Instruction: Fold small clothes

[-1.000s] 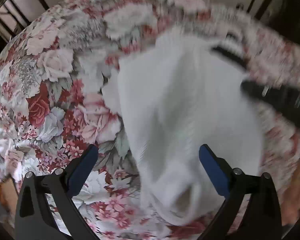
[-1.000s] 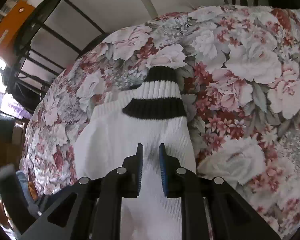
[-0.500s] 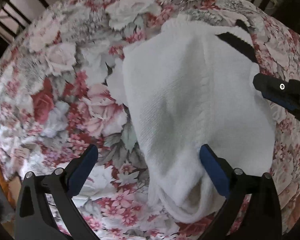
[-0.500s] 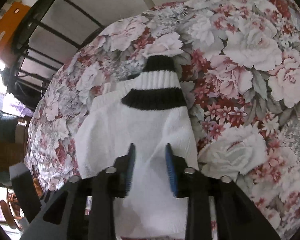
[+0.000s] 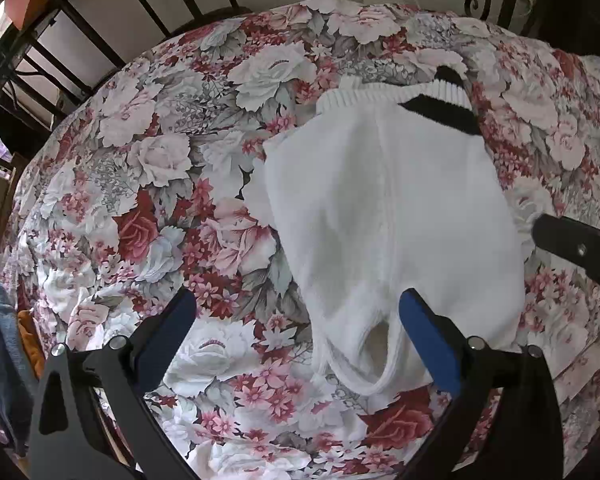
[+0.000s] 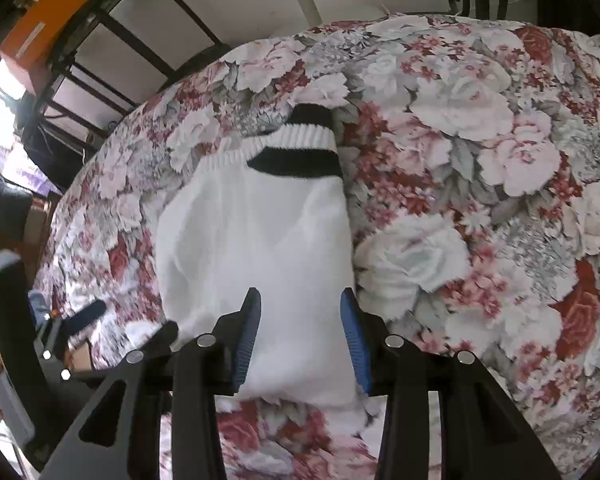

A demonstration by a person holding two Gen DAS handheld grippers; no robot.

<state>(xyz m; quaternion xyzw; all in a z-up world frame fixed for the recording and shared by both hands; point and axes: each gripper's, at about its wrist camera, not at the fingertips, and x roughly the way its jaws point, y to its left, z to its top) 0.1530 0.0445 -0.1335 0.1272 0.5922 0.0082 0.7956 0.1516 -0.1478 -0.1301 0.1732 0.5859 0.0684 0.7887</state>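
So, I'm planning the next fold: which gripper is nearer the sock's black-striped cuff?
Right. The right gripper hangs open over the sock's body below the black-striped cuff; the left gripper sits open at the far toe end.

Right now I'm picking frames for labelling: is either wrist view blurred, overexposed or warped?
Left wrist view: sharp, the white knitted sock shows its weave; fisheye bulges the floral bedcover. Right wrist view: slightly soft lower left, window corner blown out, sock bright and nearly textureless.

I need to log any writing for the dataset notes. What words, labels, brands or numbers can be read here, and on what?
None can be read.
Orange box: a pale label strip, too blurred to read.
White sock: black bands only, no lettering.
Floral cloth: pattern only.
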